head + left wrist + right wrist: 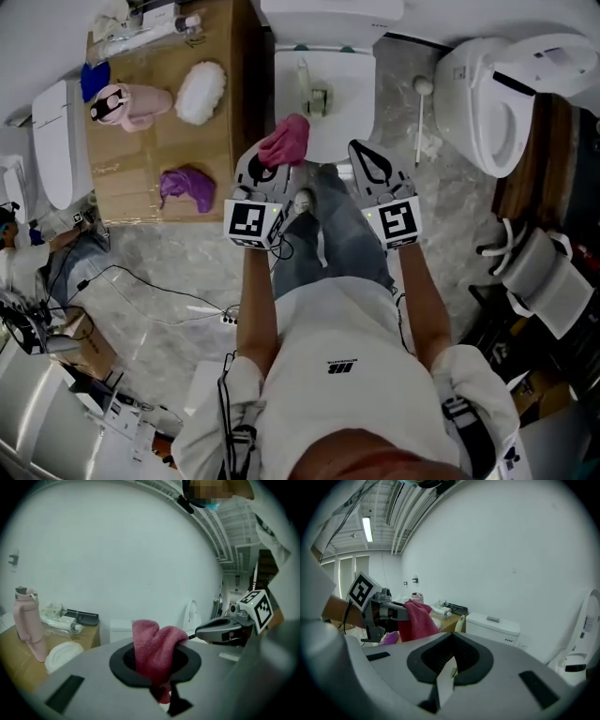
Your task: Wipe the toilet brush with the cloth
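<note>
Inside left gripper [159, 679]: the jaws are shut tight on a pink cloth [157, 648], which bunches up above them.
Inside right gripper [449, 665]: the jaws are shut all the way and hold nothing.
Side by side: both grippers are close together over the person's legs [328, 239], pointing at the toilet [354, 89].
Brush [314, 94]: lies on the shut toilet lid, just ahead of the grippers, touching neither them nor the cloth.
Floor on the right: a white stick [420, 117] with a round top, then a second toilet [511, 94].
Table [131, 183] on the left: a pink bottle [127, 105], a white fluffy thing [200, 92], a purple rag [185, 186].
</note>
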